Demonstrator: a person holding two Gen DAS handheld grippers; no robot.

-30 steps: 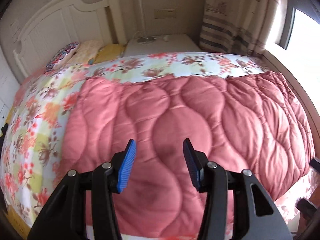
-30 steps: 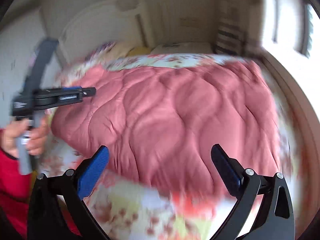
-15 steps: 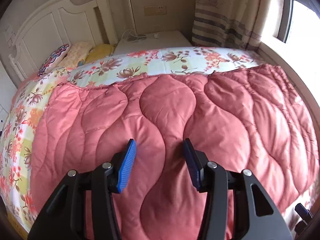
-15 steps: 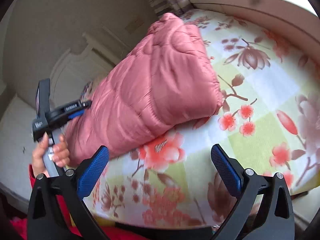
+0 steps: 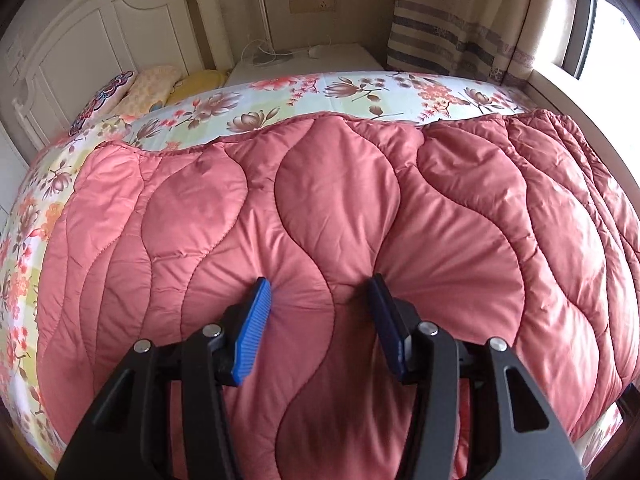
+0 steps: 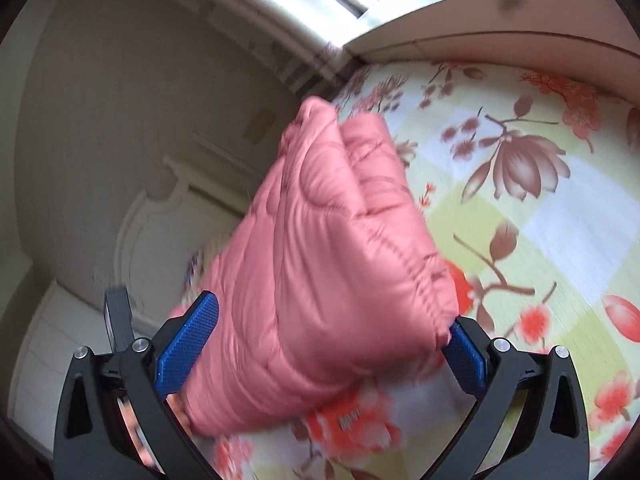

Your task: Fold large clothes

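A pink quilted comforter [image 5: 328,216] lay spread over a bed covered by a floral sheet [image 5: 360,88], its far edge running across the bed short of the side nearest the wall. The left tongs [image 5: 320,304] pointed down at the comforter near its middle, jaws partly open, with both blue pads [image 5: 252,328] pushed into the padding so that the fabric dimpled and creased around each tip. A bulge of quilt sat between the pads; they did not look closed tight on it, and nothing was lifted.

At the head of the bed stood a white headboard [image 5: 100,40] with 3 pillows [image 5: 152,88] lined against it. A white nightstand [image 5: 304,64] sat beside them, a wall socket [image 5: 312,2] above it, and a striped curtain [image 5: 452,28] hung by the window.

In the right wrist view the picture was rolled sideways and somewhat blurred. The right tongs [image 6: 332,344] stood wide open around a thick folded corner of the comforter [image 6: 328,264], which filled the gap between the jaws. The far pad was partly hidden behind the quilt's edge and seemed to touch it; the near pad sat just beside the fabric. Whether the corner was actually gripped could not be told. The floral sheet [image 6: 540,216] lay bare beside that corner.
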